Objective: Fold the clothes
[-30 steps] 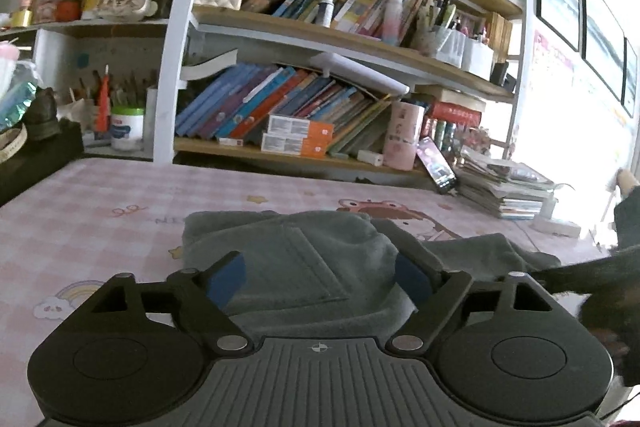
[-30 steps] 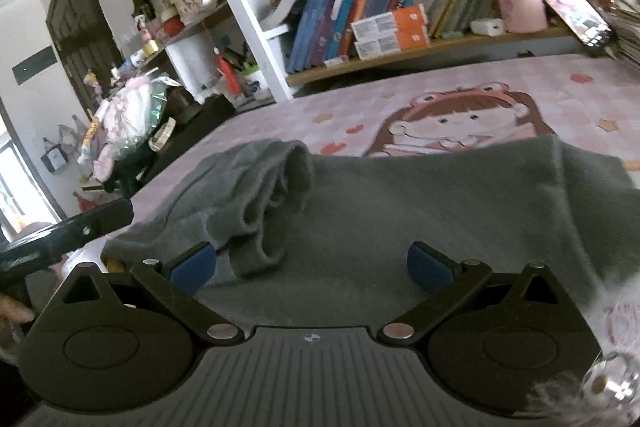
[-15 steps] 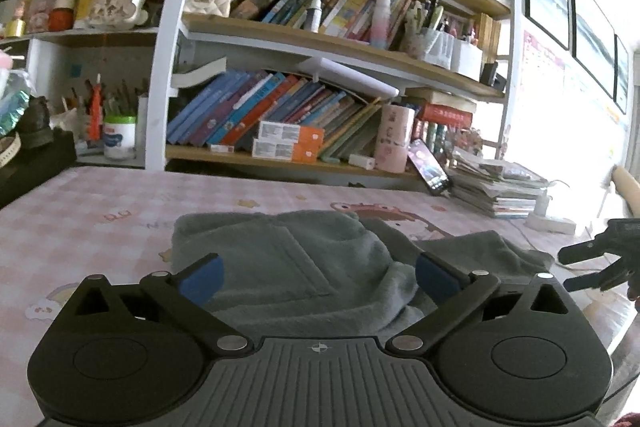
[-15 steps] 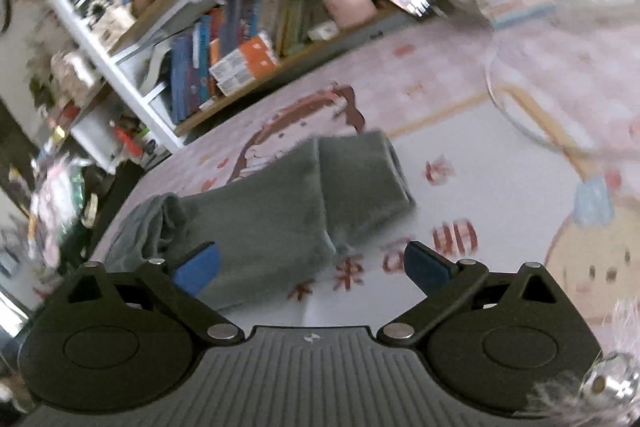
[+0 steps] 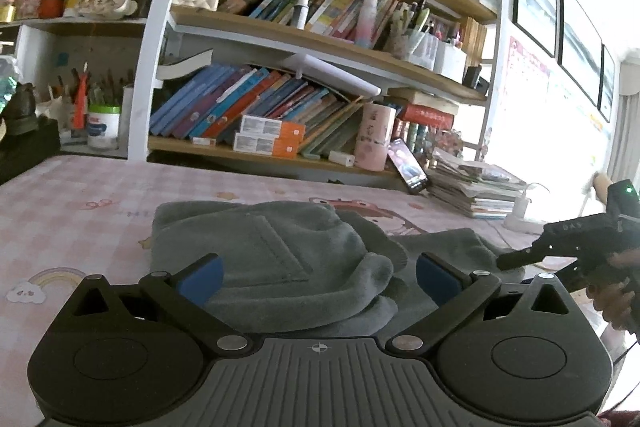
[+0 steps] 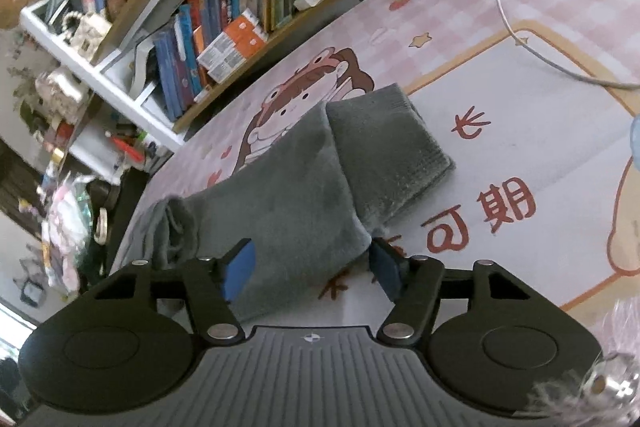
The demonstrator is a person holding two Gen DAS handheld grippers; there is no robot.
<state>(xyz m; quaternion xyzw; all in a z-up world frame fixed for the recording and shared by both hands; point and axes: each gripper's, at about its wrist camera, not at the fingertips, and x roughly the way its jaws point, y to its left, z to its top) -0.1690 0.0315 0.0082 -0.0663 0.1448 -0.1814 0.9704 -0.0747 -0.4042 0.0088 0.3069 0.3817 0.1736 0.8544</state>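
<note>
Grey fleece trousers (image 5: 276,251) lie partly folded on the pink cartoon mat (image 5: 80,199), back pocket facing up. My left gripper (image 5: 318,279) hovers open just in front of the bunched waist end, with nothing between its blue pads. In the right wrist view the trouser legs (image 6: 304,187) run away to the ribbed cuffs (image 6: 384,147). My right gripper (image 6: 312,273) is low over the near edge of the legs. Its jaws are narrowed but still apart, with fabric lying between them. The right gripper (image 5: 560,247), held by a hand, shows at the right of the left wrist view.
A loaded bookshelf (image 5: 280,115) runs along the far edge of the mat. A pink cup (image 5: 374,139), a phone (image 5: 408,171) and a pile of magazines (image 5: 476,191) stand near it. A white cable (image 6: 532,47) crosses the mat at the right.
My right gripper swung away from the trouser body to the leg end, dropped to the near fabric edge and narrowed its jaws. My left gripper barely moved; the right gripper came into its view.
</note>
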